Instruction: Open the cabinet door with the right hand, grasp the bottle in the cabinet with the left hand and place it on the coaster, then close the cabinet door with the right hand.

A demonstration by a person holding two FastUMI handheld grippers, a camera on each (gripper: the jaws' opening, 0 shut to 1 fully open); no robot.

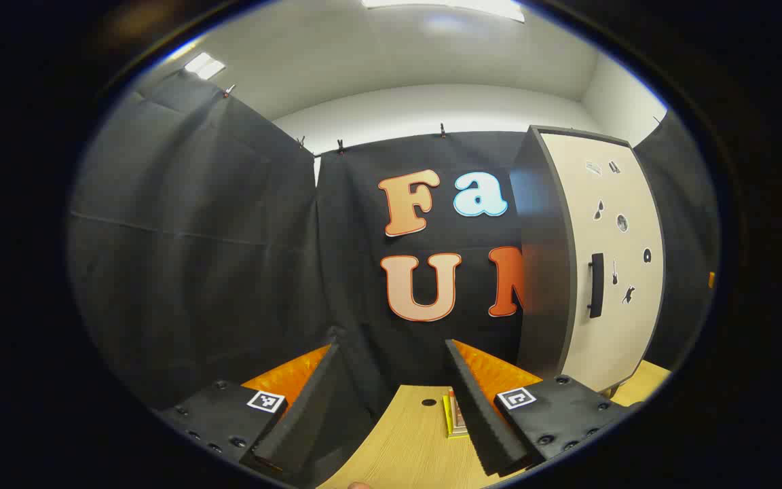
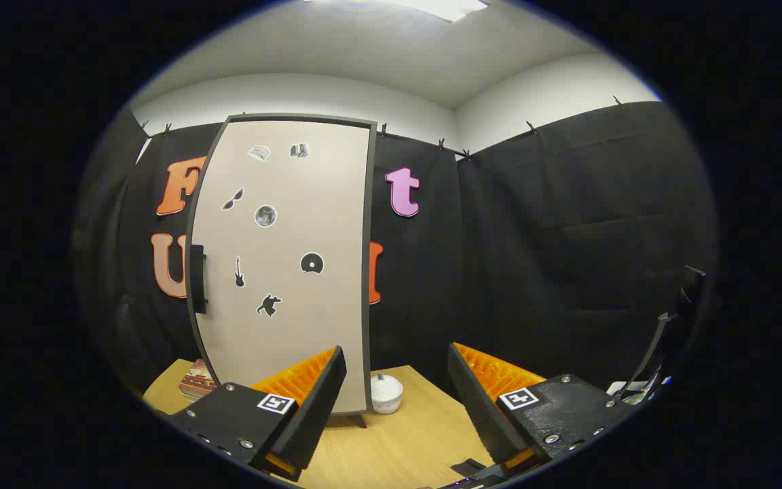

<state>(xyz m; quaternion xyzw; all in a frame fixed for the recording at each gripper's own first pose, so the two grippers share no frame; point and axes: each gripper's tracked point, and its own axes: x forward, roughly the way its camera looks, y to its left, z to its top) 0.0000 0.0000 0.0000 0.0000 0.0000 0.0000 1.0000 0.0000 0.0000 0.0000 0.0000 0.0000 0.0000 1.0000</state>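
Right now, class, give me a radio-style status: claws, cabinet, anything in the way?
Left claw open, empty. Right claw open, empty, short of the cabinet. Cabinet door shut, handle untouched. Small white pot beside the cabinet's foot, clear of the handle.

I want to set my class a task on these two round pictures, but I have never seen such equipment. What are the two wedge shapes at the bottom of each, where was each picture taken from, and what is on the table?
Each picture comes from a camera riding on a hand-held two-finger gripper, looking forward along its fingers. The wedges are those fingers. In the left gripper view, the left gripper is open and holds nothing; in the right gripper view, the right gripper is open and empty too.

Both face a tall cabinet standing on a wooden table. Its pale door, dotted with small stickers, is closed, with a dark handle. A flat coaster lies on the table, and a small white round object sits beside the cabinet.
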